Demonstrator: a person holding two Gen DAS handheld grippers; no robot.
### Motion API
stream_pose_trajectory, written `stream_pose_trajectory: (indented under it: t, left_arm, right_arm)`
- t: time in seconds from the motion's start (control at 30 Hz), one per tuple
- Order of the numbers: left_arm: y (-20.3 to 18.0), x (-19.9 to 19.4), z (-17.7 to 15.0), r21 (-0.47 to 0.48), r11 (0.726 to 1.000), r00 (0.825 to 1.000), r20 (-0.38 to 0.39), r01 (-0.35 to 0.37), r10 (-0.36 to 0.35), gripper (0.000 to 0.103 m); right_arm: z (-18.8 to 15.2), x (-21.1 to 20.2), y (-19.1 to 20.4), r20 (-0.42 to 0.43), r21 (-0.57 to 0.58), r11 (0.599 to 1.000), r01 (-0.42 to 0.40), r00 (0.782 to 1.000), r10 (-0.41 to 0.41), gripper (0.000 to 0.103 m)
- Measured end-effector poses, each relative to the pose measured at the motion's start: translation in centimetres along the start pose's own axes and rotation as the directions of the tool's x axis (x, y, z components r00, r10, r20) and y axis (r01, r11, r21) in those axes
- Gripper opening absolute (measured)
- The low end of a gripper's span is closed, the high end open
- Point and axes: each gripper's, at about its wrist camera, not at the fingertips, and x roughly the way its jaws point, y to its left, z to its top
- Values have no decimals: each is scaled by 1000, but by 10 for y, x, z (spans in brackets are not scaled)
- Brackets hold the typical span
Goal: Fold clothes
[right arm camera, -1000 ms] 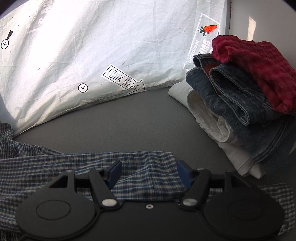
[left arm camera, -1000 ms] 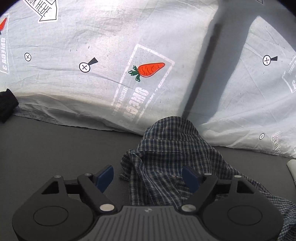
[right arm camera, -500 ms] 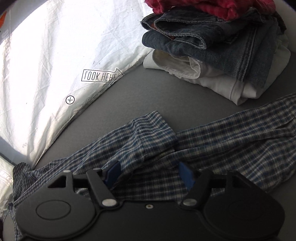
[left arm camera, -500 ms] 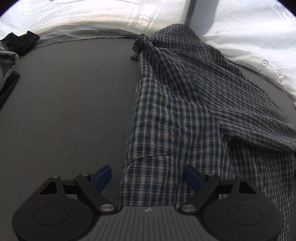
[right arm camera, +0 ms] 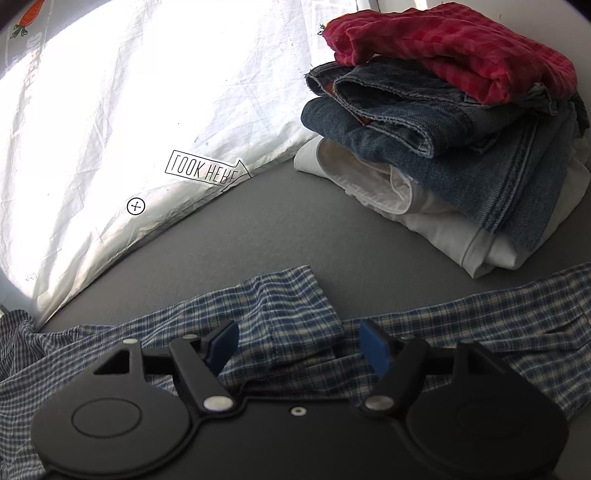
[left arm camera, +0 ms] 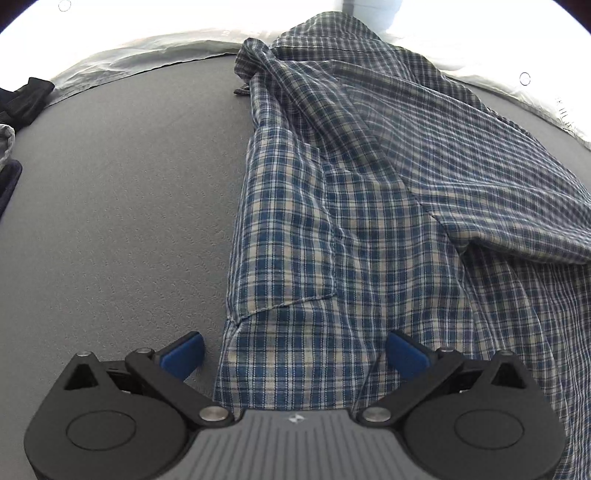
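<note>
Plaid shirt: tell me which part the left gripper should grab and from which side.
Probably the straight side edge of the plaid shirt, approached from the bare grey surface on the left. There the cloth ends in a clean free hem lying flat. The left gripper straddles that hem, jaws opening, pads not pressing.

Grey table (right arm camera: 280,229); white printed sheet (right arm camera: 110,110) along table's far edge, bearing "LOOK HERE" arrow (right arm camera: 207,171), crossed-circle mark (right arm camera: 135,206), carrot print (right arm camera: 27,14).
</note>
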Motion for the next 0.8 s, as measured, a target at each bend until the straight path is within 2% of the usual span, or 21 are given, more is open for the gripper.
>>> stream_pose_trajectory:
  t: [0.2,0.33,0.43,0.47,0.53,0.57,0.67,0.8]
  left_arm:
    - [-2,2,3,-1,1000,1000,1,-2,2,103]
    - [-5,2,4,-6,1000,1000,6,-7,7,103]
    - [-5,2,4,-7,1000,1000,16,-7,7,103]
    - [-5,2,3,-6,1000,1000,18,-6,6,103]
    - [-2,-1,0,-3,1000,1000,22,-4,4,103]
    - [0,-3,-2,-2,1000,1000,24,-3,3,103]
    - [3,-5,-4,2,1000,1000,29,0,0,103]
    - [5,-8,-7,2,1000,999,34,0,0,103]
  right_arm:
    - [5,13,-1,-12,35,999,-19,1000,20,77]
    - [6,18,2,-22,29,1000,0,1000,1,76]
    - [3,20,5,-33,14,1000,-9,999,9,73]
    - [2,21,6,-37,8,1000,-12,999,13,68]
    - [1,22,6,-48,9,1000,-24,999,24,48]
    - [1,22,5,-54,20,999,-33,998,34,32]
    - [2,17,1,-28,88,993,-79,996,82,23]
    - [9,2,3,24,132,978,-164,987,162,21]
